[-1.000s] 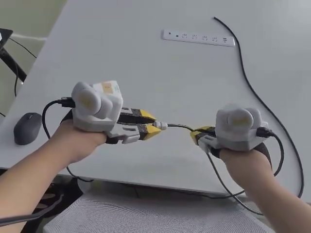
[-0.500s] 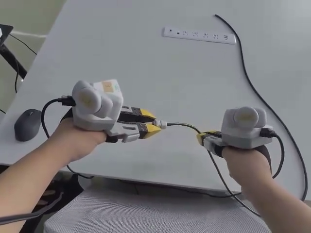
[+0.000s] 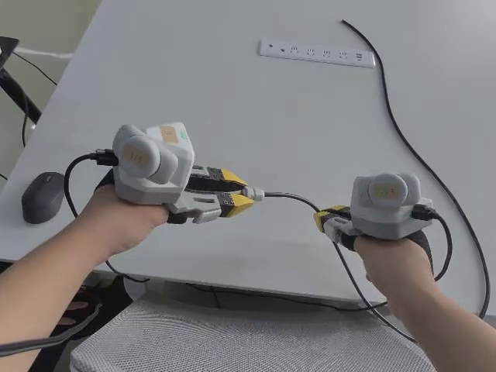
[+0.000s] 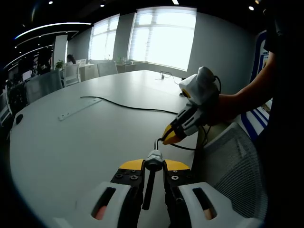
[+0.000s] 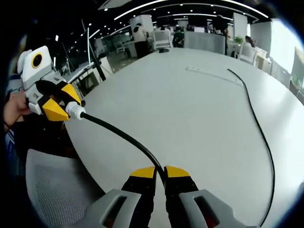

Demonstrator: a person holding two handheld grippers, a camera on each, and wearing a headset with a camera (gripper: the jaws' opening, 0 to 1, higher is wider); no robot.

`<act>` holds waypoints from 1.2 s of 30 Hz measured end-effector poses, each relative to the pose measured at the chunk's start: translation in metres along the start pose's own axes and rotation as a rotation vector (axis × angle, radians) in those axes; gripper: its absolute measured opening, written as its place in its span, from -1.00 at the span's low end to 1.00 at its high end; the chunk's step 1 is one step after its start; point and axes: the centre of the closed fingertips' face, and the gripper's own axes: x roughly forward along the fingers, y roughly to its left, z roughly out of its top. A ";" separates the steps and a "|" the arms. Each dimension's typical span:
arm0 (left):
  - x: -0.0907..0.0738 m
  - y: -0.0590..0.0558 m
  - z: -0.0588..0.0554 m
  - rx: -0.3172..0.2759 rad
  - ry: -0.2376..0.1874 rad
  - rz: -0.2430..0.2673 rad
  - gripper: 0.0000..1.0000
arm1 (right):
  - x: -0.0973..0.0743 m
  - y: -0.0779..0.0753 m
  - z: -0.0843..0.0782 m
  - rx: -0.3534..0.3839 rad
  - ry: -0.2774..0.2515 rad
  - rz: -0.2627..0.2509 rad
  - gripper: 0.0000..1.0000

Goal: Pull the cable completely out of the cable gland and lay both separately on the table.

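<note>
Pale grey counter point(image 3: 232, 93), white power strip point(image 3: 316, 54) near its far edge, dark mouse point(image 3: 43, 197) at the left edge. Grey mesh chair point(image 3: 232, 341) sits below the near edge. Bright windows point(image 4: 161, 35) beyond the far end, ceiling lights point(image 5: 190, 4) glowing overhead.

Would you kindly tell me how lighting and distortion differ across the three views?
Head view: soft, even light, sharp, little distortion on the table. Left gripper view: windows blown out white, fisheye curving the table edge. Right gripper view: ceiling lights bent into arcs, glare at the right edge, cable sharp.
</note>
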 end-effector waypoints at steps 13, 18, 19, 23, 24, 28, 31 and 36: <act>-0.001 0.003 -0.001 -0.009 0.001 0.005 -0.70 | -0.031 0.050 0.067 -0.354 -0.223 0.108 -0.54; -0.001 0.003 -0.002 -0.014 0.002 0.005 -0.70 | -0.032 0.077 0.082 -0.599 -0.239 0.131 -0.53; 0.000 0.003 -0.001 -0.014 0.002 0.005 -0.70 | -0.031 0.079 0.082 -0.617 -0.234 0.132 -0.54; -0.001 0.002 -0.002 -0.021 0.005 0.003 -0.70 | -0.024 0.092 0.076 -0.680 -0.209 0.166 -0.58; -0.001 0.003 -0.002 -0.019 0.007 0.004 -0.70 | -0.021 0.094 0.073 -0.729 -0.196 0.167 -0.62; -0.001 0.002 -0.003 -0.023 0.008 0.003 -0.70 | -0.015 0.099 0.064 -0.812 -0.168 0.179 -0.68; -0.001 0.002 -0.002 -0.025 0.006 0.000 -0.70 | -0.012 0.099 0.063 -0.823 -0.162 0.180 -0.78; 0.000 0.001 -0.002 -0.028 0.004 -0.001 -0.70 | -0.010 0.099 0.064 -0.825 -0.164 0.179 -0.82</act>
